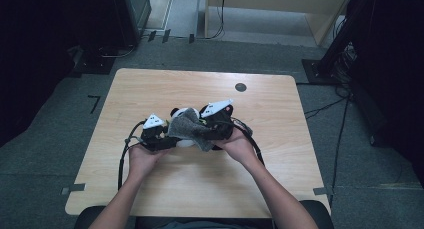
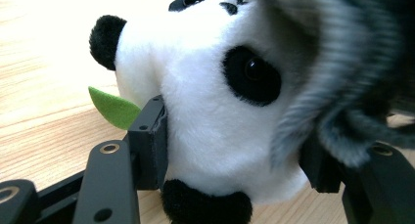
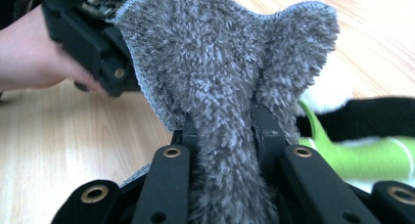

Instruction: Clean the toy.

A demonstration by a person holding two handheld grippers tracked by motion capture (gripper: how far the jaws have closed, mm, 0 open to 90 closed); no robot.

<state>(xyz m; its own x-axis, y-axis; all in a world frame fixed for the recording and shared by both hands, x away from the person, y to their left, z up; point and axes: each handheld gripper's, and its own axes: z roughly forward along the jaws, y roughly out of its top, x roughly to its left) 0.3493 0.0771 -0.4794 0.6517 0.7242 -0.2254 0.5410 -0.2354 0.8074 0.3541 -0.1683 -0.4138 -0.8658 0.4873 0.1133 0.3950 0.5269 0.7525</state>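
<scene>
Left gripper (image 1: pixel 161 139): clamped on the panda toy (image 2: pixel 210 116), one black jaw pressed into each side of its white head, as the left gripper view showed.
Right gripper (image 1: pixel 215 126): pinched tight on the grey cloth (image 3: pixel 220 87), a bunched fold of the shaggy fabric squeezed between its two jaws in the right gripper view.
Grey cloth, place: draped over the panda toy, its free upper part spread fanwise above the right jaws and lying across one side of the toy's head; in the high view it hung between the two grippers (image 1: pixel 192 129).
Panda toy, place: at the middle of the wooden table (image 1: pixel 150 89), lying on or just above it, its head turned sideways, a black ear and a black eye patch facing the left camera.
Green leaf (image 2: pixel 115 108): a felt piece that stuck out from the panda toy just beside one left jaw.
Hands: the left hand (image 1: pixel 140 156) and right hand (image 1: pixel 240 146) each wrapped a gripper, on either side of the panda toy.
Dark round disc (image 1: pixel 240 87): on the table beyond the panda toy, well apart from it.
</scene>
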